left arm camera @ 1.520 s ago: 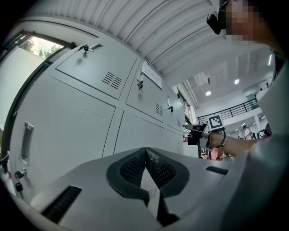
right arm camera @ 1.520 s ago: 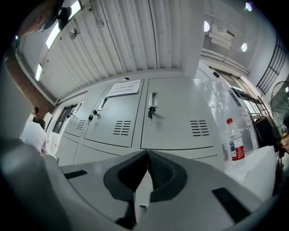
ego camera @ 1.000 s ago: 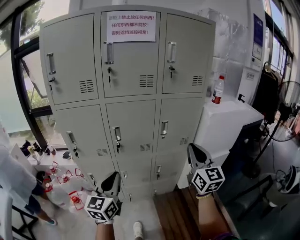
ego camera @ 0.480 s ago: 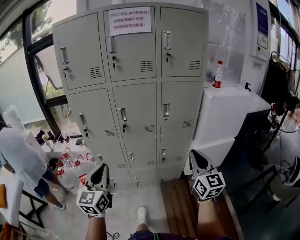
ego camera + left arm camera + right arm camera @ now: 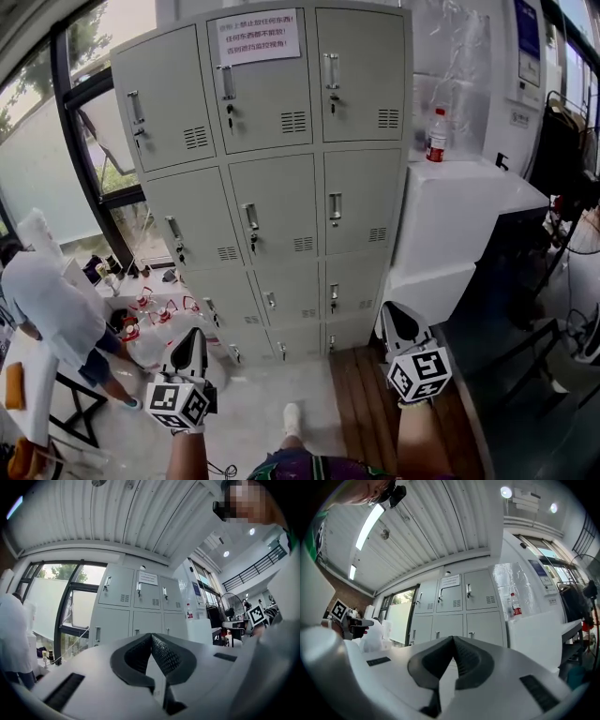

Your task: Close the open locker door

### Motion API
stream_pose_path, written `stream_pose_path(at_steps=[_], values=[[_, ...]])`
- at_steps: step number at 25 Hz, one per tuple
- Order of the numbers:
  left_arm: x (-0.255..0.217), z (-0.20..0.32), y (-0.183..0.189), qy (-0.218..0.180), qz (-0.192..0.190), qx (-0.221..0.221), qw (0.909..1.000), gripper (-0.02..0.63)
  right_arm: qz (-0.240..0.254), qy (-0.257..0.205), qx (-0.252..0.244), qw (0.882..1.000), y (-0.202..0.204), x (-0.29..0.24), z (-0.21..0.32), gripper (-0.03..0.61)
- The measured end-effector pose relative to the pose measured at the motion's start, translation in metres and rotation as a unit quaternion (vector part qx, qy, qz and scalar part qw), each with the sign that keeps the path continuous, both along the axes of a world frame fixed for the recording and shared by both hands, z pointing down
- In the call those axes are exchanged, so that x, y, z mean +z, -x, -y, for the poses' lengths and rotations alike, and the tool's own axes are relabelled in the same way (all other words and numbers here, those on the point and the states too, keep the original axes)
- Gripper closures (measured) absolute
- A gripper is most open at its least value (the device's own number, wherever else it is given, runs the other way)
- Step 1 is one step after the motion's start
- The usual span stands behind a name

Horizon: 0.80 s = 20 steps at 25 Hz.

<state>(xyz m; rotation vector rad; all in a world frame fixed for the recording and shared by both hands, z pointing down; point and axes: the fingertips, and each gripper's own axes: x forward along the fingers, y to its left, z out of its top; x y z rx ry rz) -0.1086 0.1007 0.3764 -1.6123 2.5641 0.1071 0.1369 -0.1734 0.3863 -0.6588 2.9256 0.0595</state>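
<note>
1. Looking across the locker bank [image 5: 272,169], every door in view sits flush with its frame. None stands ajar, so the door named in the task appears already shut, though which one it was cannot be told.
2. Handles and keys line up down each column, and a paper notice [image 5: 258,36] is stuck on the top middle door.
3. Compared with a second ago, the lockers show smaller, and more of the bottom rows and the floor [image 5: 253,412] has come into sight. The person has stepped back from the bank. The doors looked just as flush then, so nothing on the lockers themselves has changed.
4. The left gripper [image 5: 193,336] is held low, well apart from the lockers, its fingers [image 5: 164,656] clenched together on nothing.
5. The right gripper [image 5: 394,311] is likewise low, off the bottom right doors without touching them. Its fingers [image 5: 468,660] are pressed together and empty.
6. As a judgement, the closing looks done and this is the walk-away. At most a glance to check that the latch has held would remain.
7. Farther out, a bottle [image 5: 436,136] stands on a white cabinet [image 5: 469,202] just right of the lockers. A person in white [image 5: 47,309] bends over at the left, near the window [image 5: 66,159].
</note>
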Motion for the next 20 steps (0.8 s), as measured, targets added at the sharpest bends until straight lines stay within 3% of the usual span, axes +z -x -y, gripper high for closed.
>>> stream_pose_path(at_steps=[20], values=[[0.012,0.017,-0.010,0.011,-0.006,0.017,0.9998,0.592,-0.008,0.006,-0.003,1.000,0.003,0.003,-0.001,0.591]])
